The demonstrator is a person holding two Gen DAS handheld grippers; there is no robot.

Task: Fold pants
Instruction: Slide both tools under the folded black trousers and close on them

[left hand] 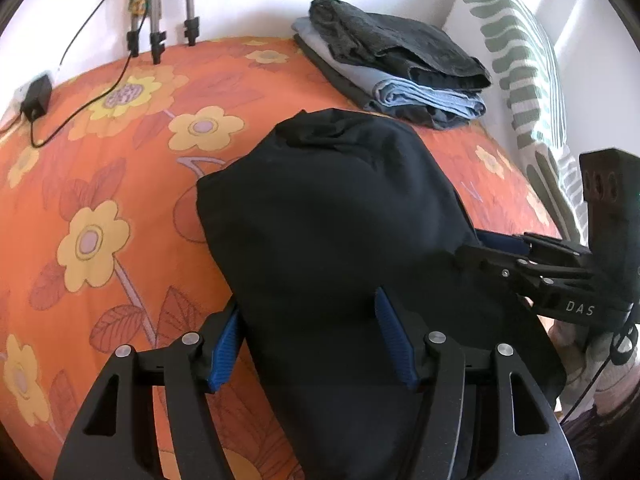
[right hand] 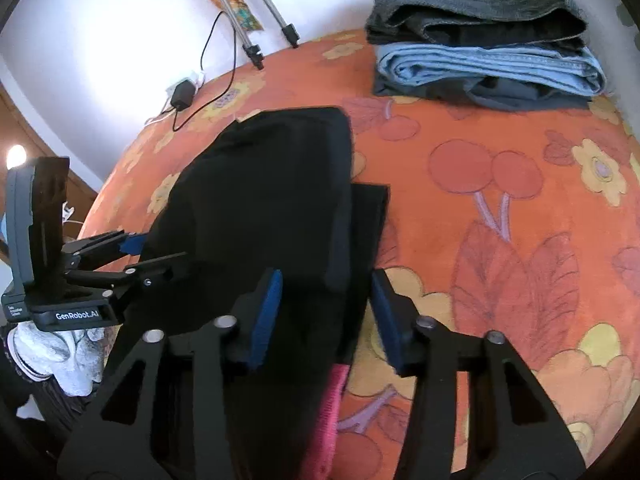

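Black pants of soft matte cloth lay folded into a long, rounded slab on the orange flowered bedspread, their long axis running from the near edge of the bed away toward the wall. In the right wrist view a narrower black layer stuck out from beneath the slab's right side, and a strip of pink knit showed at the near end.

Both tools reached forward, low over the near end. The left gripper had its ribbed blue pads spread wide, one on each side of the cloth, clamping nothing. The right gripper was likewise parted, straddling the right edge of the pants.

Farther off sat a stack of folded jeans, dark grey over light blue denim. A striped pillow leaned on the wall, and metal tripod legs and a black charger with its cord stood at the far edge.
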